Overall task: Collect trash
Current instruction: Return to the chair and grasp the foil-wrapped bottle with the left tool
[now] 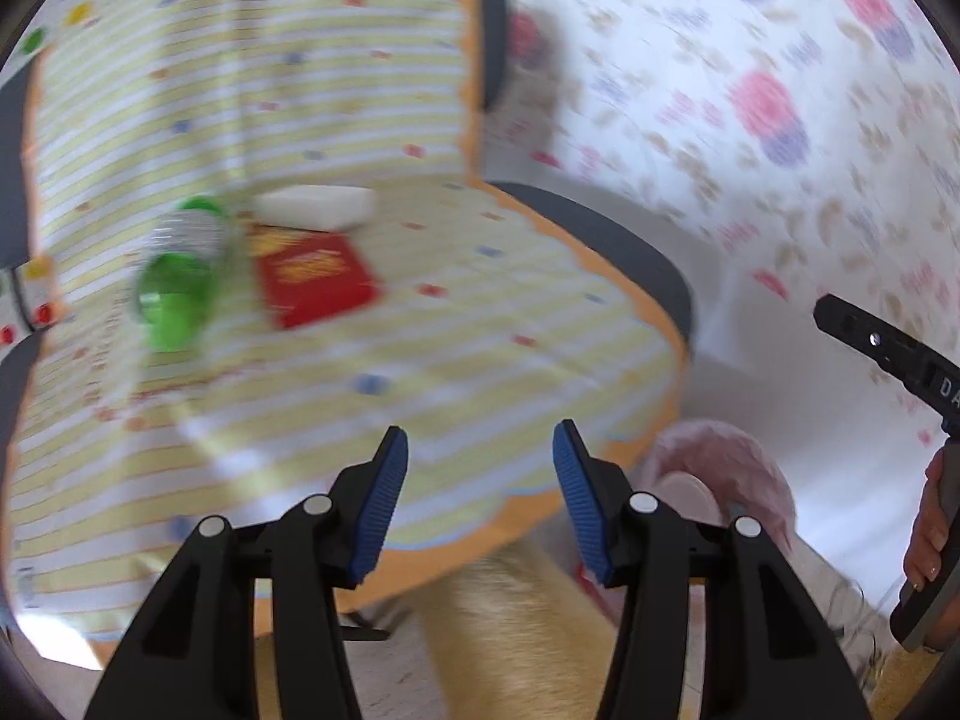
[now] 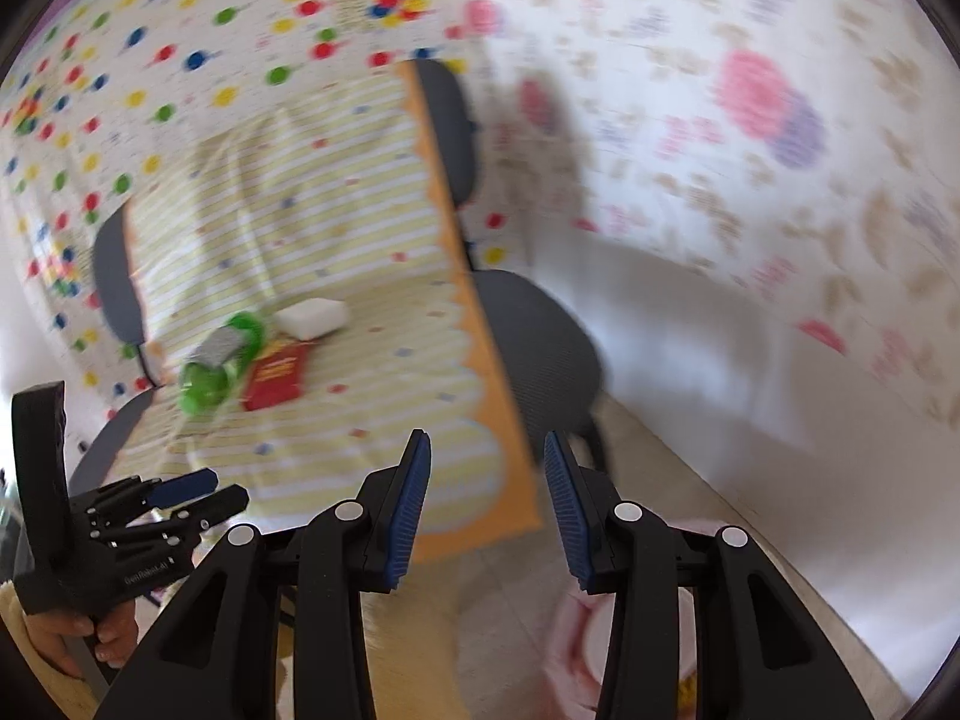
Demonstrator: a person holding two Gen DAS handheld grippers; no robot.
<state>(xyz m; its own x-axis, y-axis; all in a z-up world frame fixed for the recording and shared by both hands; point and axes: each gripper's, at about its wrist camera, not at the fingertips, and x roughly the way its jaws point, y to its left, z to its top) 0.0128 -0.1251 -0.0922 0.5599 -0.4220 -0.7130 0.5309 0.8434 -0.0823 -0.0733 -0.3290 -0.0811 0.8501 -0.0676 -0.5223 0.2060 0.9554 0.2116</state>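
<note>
Left wrist view, motion-blurred: left gripper jaws apart, nothing between the blue pads, held above the front edge of a chair seat draped in a yellow-striped cloth. Trash on the cloth, up and left of the gripper: green bottle lying on its side, red carton just beside it on the right, white block behind the carton, near the backrest. Right gripper's body at the right edge with a hand on its handle.

Right wrist view: right gripper also partly open and empty, off the seat's front corner. Same green bottle, red carton and white block together mid-seat. Left gripper low left, jaws apart, nothing in them
</note>
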